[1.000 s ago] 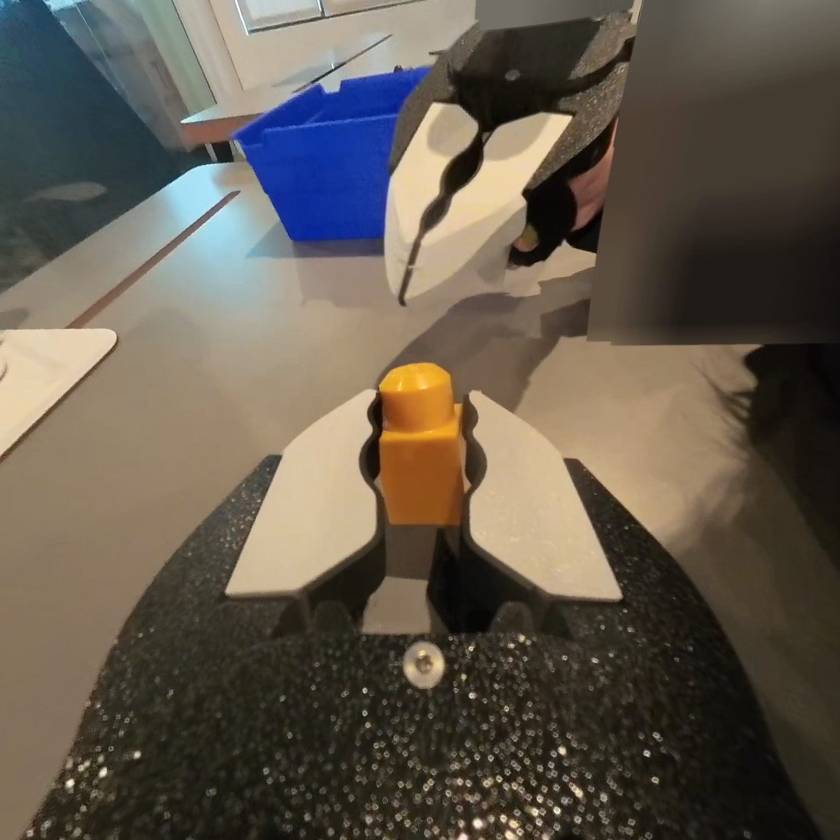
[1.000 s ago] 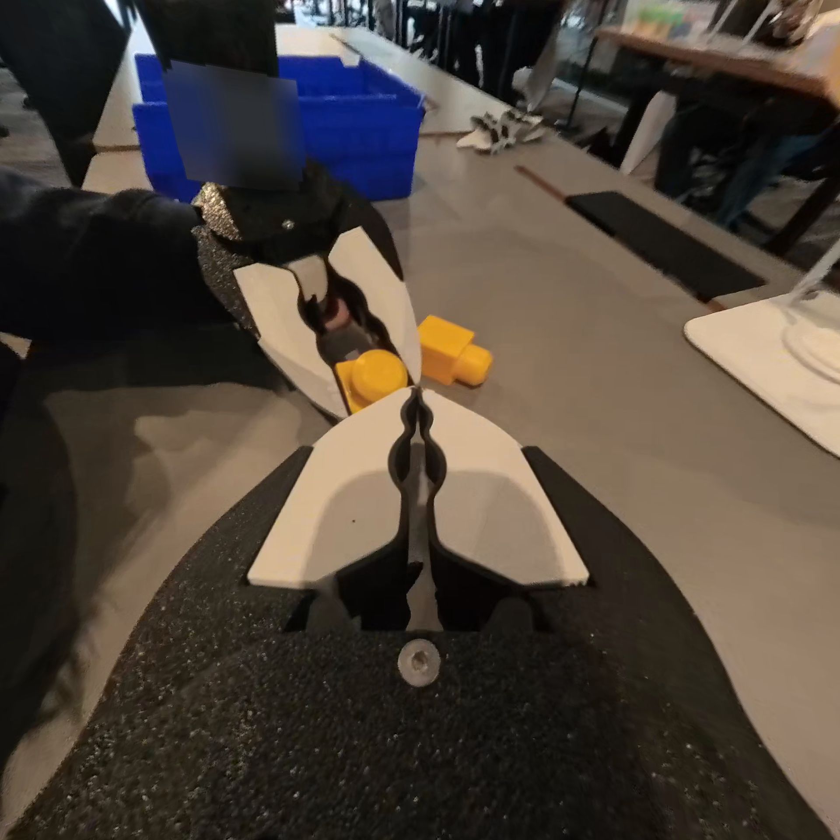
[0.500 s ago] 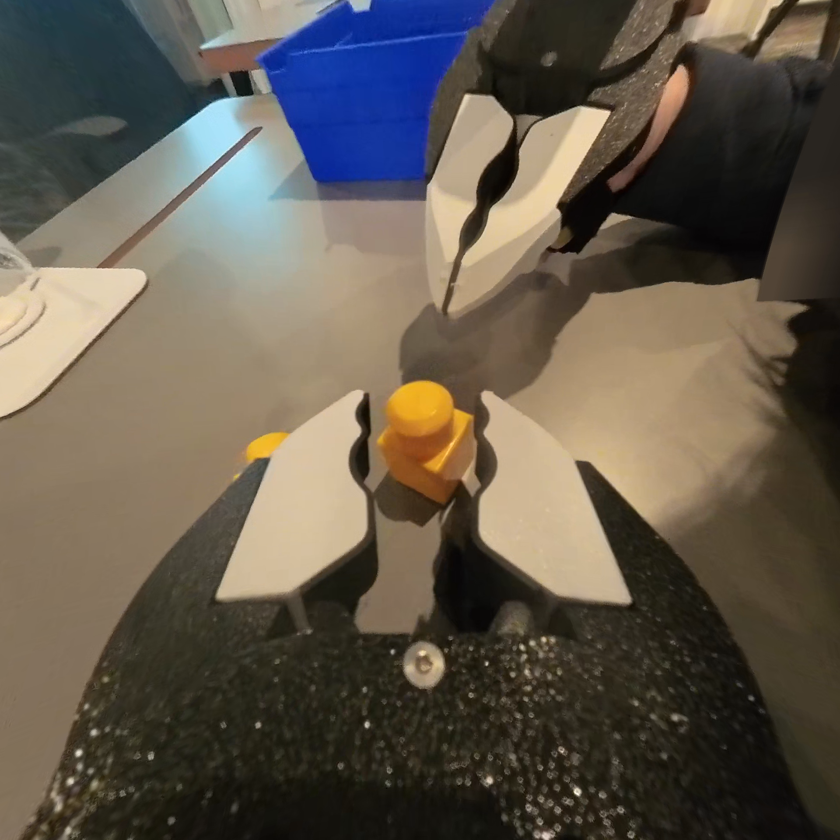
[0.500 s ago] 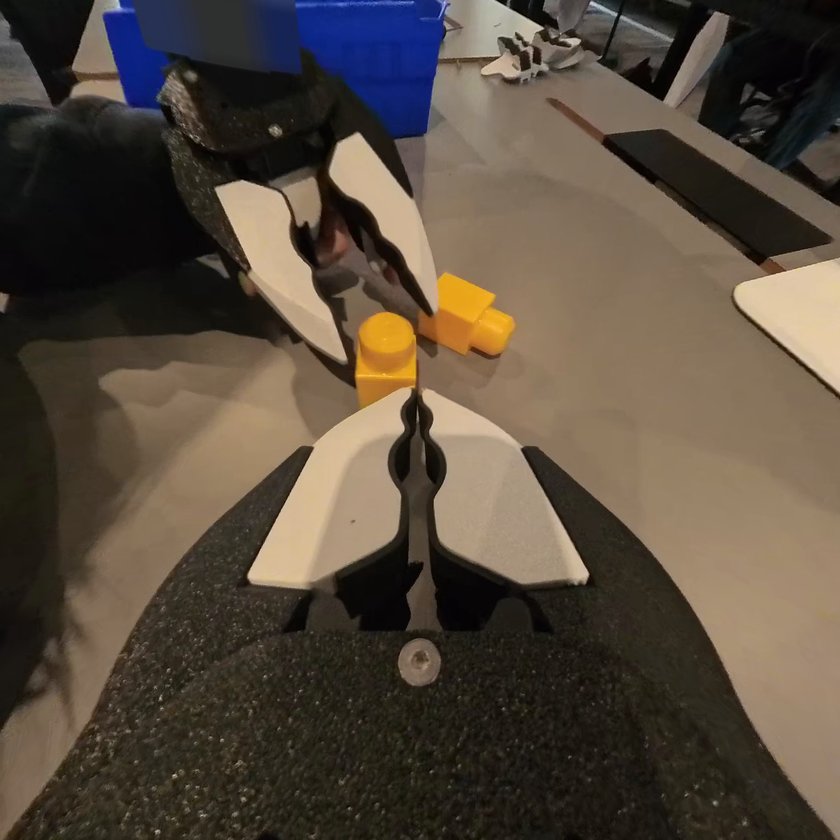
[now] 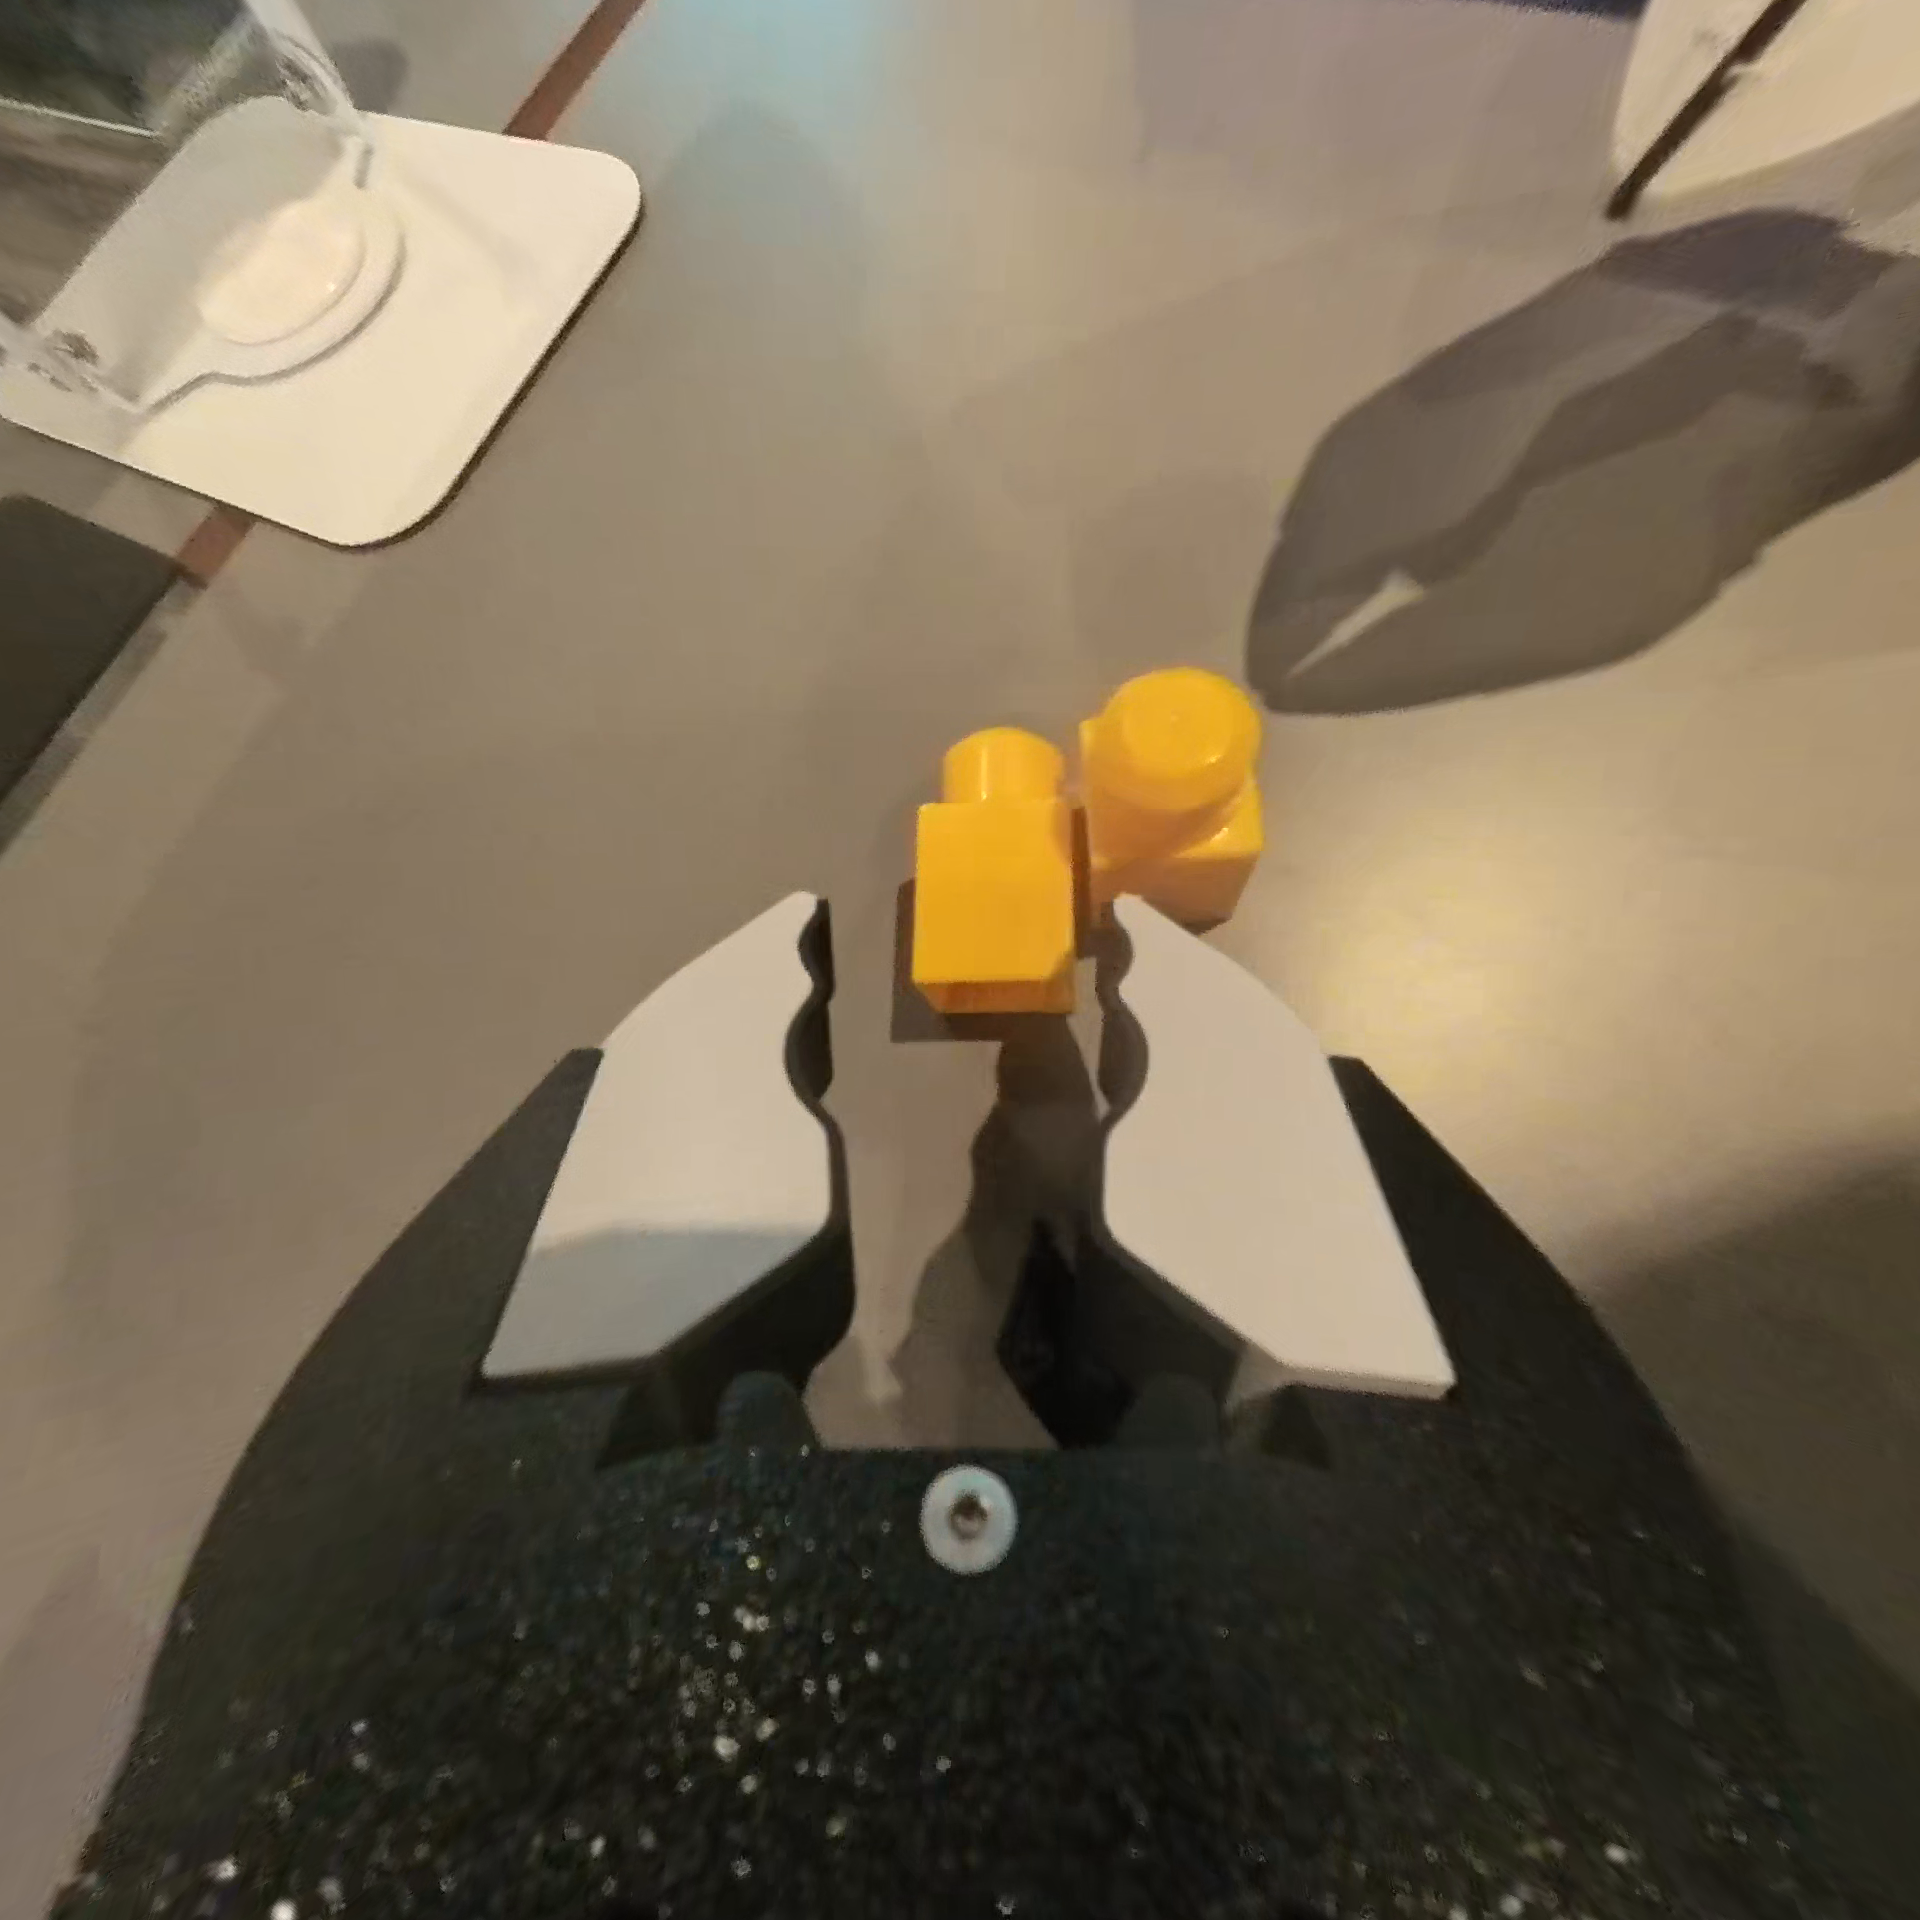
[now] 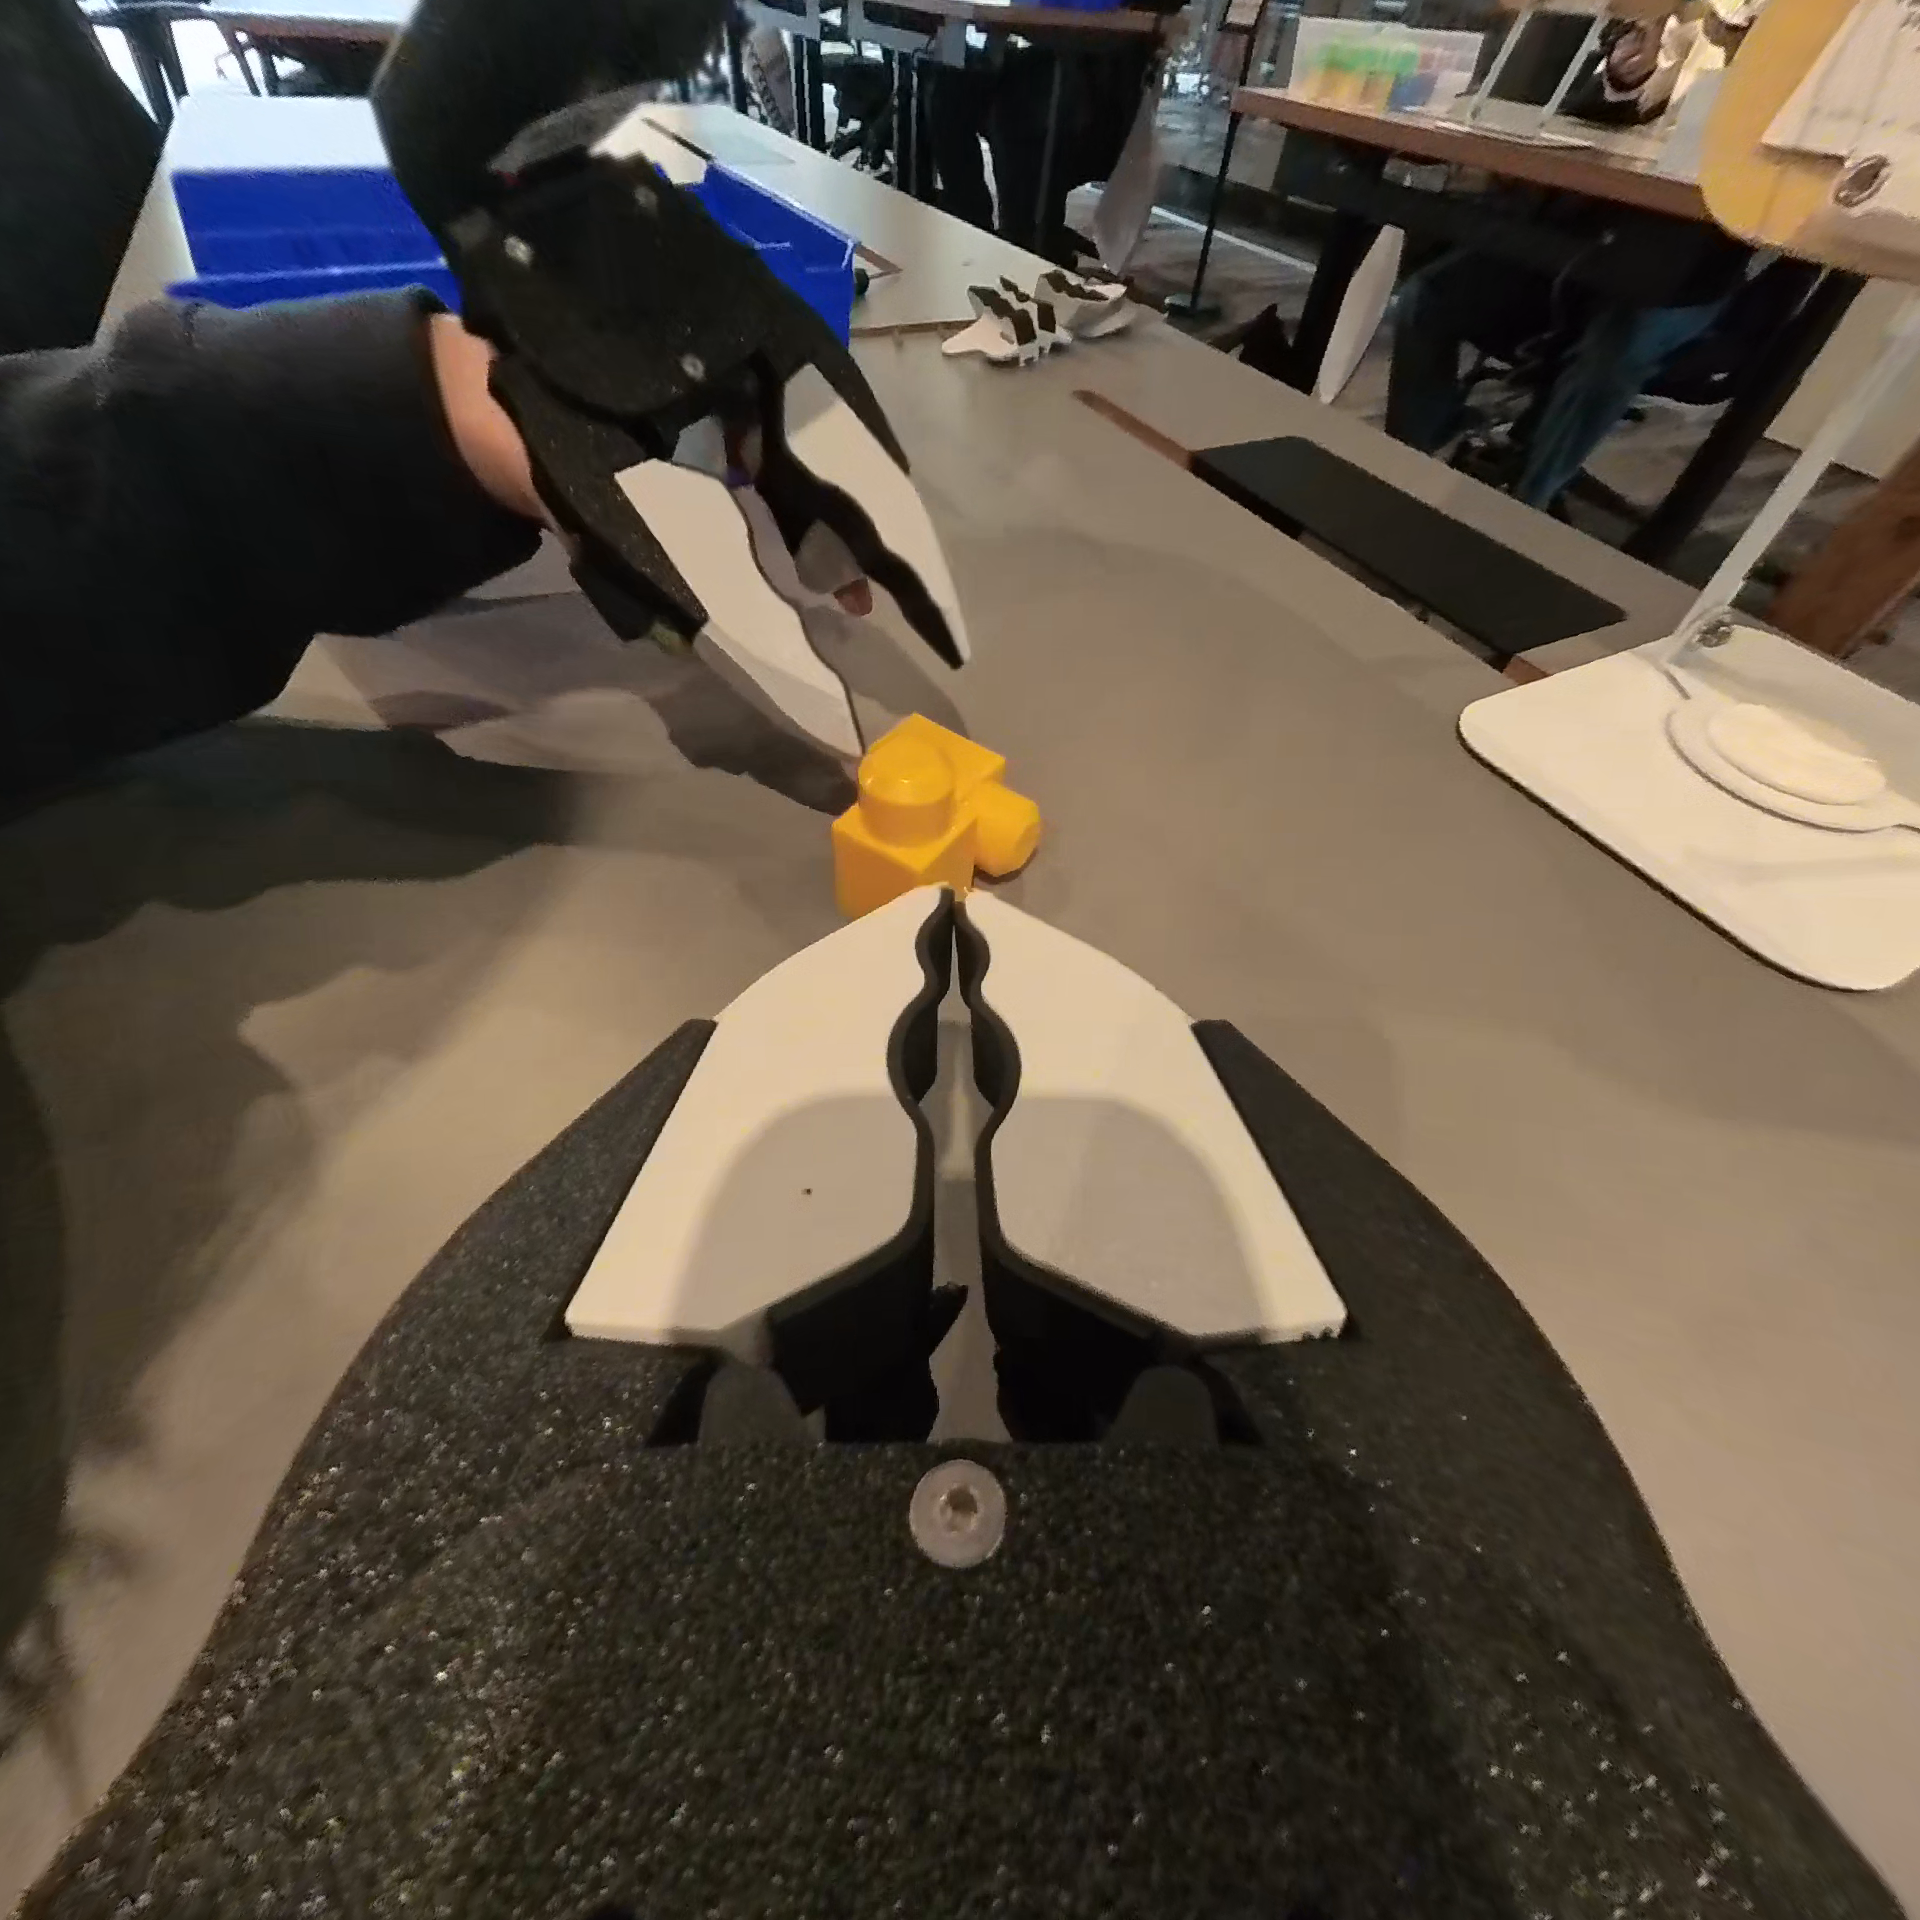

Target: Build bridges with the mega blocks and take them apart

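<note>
Since a second ago the left gripper (image 5: pixel 966 935) has released its upright yellow block (image 5: pixel 1174 805) beside the lying block (image 5: pixel 992 904) mid-bench; jaws wide, empty. Right gripper (image 6: pixel 951 899) closed, empty. No bridge stands.

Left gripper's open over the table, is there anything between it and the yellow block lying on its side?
Nothing visible. The left gripper is open, and the lying block sits just past its fingertips, roughly in line with the gap. The upright block sits close against its right side, by the right fingertip, so closing may catch it. The right gripper is shut, on the far side.
</note>
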The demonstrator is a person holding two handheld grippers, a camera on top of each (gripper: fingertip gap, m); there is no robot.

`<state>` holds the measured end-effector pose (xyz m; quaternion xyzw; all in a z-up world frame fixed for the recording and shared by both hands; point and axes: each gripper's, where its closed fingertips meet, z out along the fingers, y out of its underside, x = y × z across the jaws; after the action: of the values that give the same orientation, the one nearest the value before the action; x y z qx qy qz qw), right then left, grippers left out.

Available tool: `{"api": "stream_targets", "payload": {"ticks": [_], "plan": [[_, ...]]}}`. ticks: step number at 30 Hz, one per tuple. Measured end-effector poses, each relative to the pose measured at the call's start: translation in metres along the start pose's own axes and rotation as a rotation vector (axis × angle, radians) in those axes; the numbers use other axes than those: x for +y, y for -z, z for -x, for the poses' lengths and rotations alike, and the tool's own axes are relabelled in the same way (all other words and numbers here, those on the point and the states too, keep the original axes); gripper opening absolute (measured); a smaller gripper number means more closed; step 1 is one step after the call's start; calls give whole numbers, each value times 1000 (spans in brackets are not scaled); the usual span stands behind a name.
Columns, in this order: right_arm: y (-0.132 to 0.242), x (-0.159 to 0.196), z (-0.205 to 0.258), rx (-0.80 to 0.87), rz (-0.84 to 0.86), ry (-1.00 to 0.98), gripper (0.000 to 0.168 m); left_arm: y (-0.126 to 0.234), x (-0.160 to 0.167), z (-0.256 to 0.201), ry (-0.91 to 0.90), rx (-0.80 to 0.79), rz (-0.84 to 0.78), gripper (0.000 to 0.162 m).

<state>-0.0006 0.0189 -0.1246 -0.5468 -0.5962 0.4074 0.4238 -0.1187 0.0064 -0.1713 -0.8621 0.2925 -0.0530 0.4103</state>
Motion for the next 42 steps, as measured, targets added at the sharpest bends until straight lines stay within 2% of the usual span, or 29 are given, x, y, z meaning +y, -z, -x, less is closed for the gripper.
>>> {"api": "stream_targets", "payload": {"ticks": [4, 7, 12, 15, 17, 20, 24, 28, 30, 34, 42], "plan": [[0, -1, 0, 1, -7, -8, 0, -9, 18, 5, -63, 18, 99, 48], [-1, 0, 0, 2, 4, -2, 0, -17, 19, 3, -87, 34, 117, 47], [0, 0, -1, 3, -5, -13, 0, -23, 21, 3, -124, 39, 158, 36], [0, -1, -2, 8, -12, -13, 0, -19, 19, 18, -148, -52, 148, 35], [1, -3, -3, 14, -20, -13, 0, -13, 10, 25, -134, -92, 91, 35], [1, -8, -7, 45, -56, -22, 0, 0, -18, 23, -89, -82, -86, 35], [7, -32, -7, 51, -225, -54, 19, 25, -78, -16, -45, 109, -428, 35], [18, -56, -7, 31, -413, -111, 40, 38, -108, -56, -19, 316, -587, 35], [22, -61, -2, 2, -450, -106, 43, 38, -115, -68, -1, 388, -621, 35], [24, -67, 8, -58, -486, -85, 35, 30, -113, -80, -10, 429, -607, 35], [22, -62, 11, -82, -462, -83, 29, 25, -107, -84, -13, 425, -551, 35]]}}
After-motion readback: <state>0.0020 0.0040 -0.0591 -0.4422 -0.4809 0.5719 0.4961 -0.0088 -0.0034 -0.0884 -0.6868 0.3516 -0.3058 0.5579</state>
